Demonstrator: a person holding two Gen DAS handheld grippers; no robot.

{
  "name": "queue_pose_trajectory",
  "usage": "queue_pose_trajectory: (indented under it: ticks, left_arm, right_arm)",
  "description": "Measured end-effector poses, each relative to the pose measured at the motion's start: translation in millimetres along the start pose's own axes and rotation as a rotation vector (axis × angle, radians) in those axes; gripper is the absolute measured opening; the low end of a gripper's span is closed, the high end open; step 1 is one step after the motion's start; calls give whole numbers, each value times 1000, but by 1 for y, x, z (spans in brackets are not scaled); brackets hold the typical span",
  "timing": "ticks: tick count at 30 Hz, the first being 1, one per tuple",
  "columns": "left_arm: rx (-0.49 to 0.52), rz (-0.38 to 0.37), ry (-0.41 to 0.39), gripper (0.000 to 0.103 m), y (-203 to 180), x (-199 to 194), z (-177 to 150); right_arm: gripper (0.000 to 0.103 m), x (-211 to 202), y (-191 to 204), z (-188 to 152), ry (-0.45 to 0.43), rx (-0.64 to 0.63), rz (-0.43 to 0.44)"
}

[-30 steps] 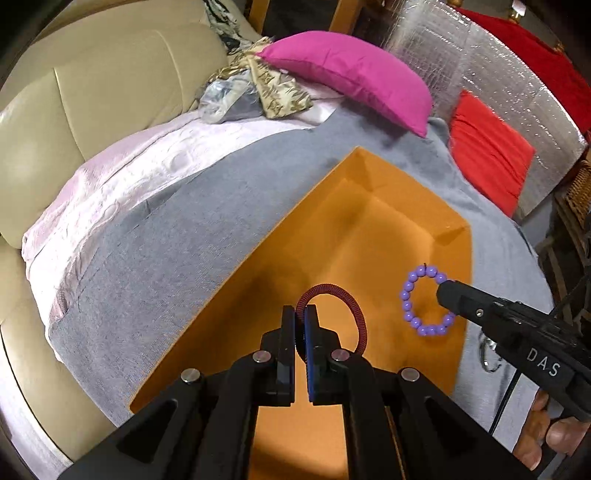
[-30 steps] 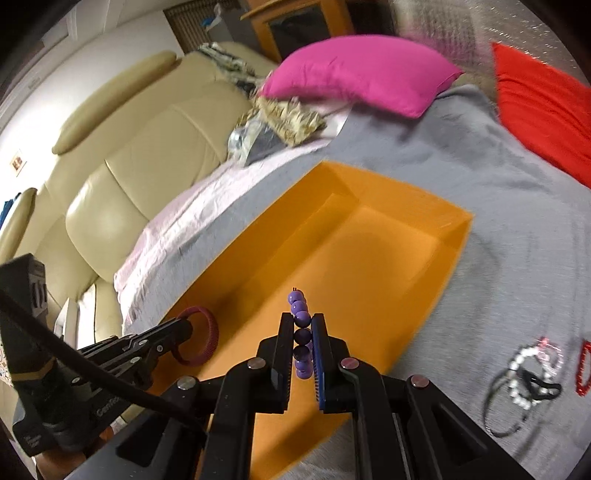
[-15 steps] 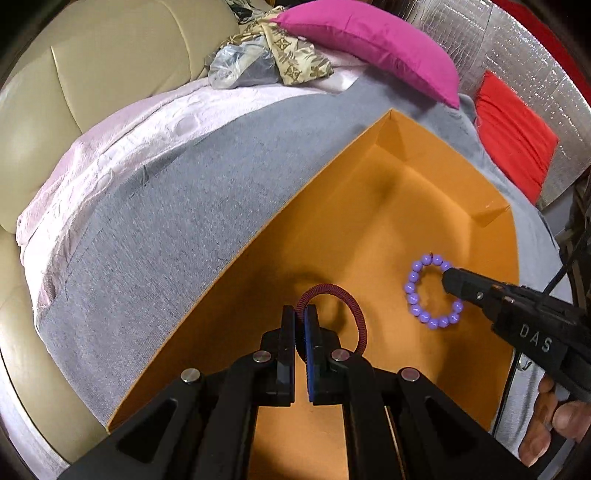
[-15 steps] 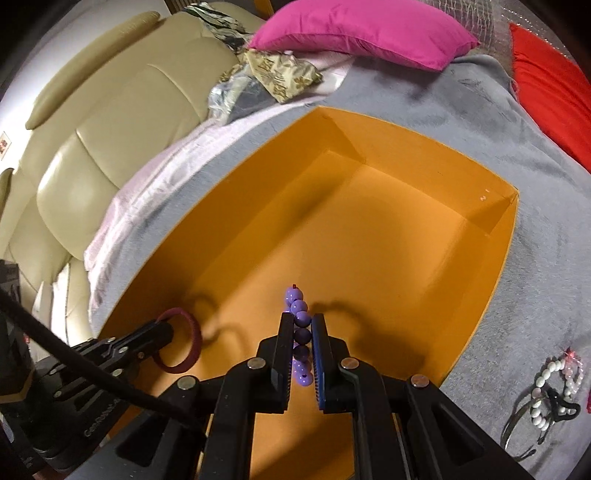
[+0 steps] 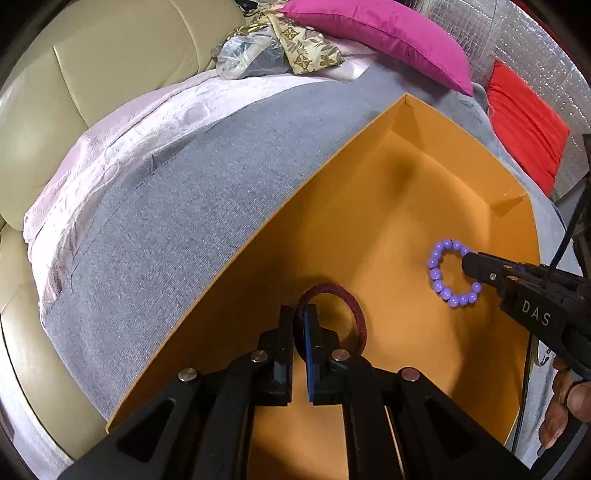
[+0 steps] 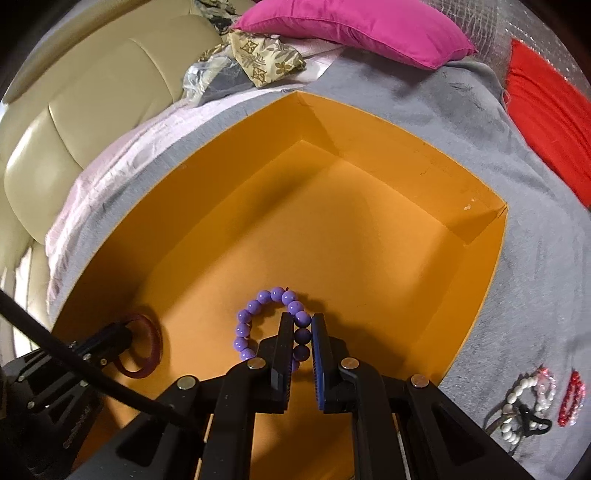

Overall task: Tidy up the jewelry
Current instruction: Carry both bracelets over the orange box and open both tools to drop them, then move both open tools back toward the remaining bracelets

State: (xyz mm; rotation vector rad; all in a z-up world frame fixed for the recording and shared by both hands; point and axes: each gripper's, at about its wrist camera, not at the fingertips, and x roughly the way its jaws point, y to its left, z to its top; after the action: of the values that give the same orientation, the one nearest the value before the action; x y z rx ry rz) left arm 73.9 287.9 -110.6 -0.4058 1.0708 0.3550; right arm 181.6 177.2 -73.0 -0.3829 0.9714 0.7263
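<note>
An orange box [image 5: 424, 206] lies open on a grey blanket; it also shows in the right wrist view [image 6: 369, 229]. My left gripper [image 5: 300, 314] is low inside it, its jaws slightly parted around a dark red corded bracelet [image 5: 356, 314], also seen in the right wrist view [image 6: 153, 347]. My right gripper [image 6: 300, 321] is inside the box too, its jaws parted with a purple bead bracelet [image 6: 258, 317] between them, lying on the box floor. The purple bracelet also shows in the left wrist view [image 5: 443, 280].
More jewelry lies on the grey blanket [image 6: 535, 277] right of the box: a white bead bracelet [image 6: 517, 398] with a black piece and a red bead bracelet [image 6: 572, 398]. A magenta pillow [image 6: 351, 26], red cushion [image 6: 546, 107] and beige sofa [image 5: 110, 55] lie beyond.
Both grippers have dropped down into the box. The right jaws have parted and the purple bracelet now lies flat on the floor. The left jaws have parted slightly.
</note>
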Motion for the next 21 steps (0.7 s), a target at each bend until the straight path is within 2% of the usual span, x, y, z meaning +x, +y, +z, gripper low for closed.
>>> queue_pose_trajectory:
  ticks: [2,4,7,9,11,13,18,21]
  left_arm:
    - [0,-1,12,10,0,1,-1]
    - [0,1,12,38,0,2,-1]
    - [8,0,2,42,-2,-2,-3]
    - [14,4,-4,48,-2,-5,-5]
    - [16,27,-19,53,-2,-9,-6]
    - [9,36,-31,59,0,-14,-8]
    - [4,38,-44,62,3,-24,-11]
    - [-7,38,-52,65,6,-31,-13]
  right_arm:
    - [10,2,0,1,9,-3,-9]
    - [11,2,1,1,13,-6,-19]
    - [15,1,2,2,4,-2,-24]
    - [23,-2,2,1,-11,3,-34]
    - [53,-7,0,2,-26,13,-44]
    - [62,-14,-3,2,-50,27,-49]
    - [64,-28,-11,2,-87,60,-45]
    - [74,-35,-14,0,-107,71,-36]
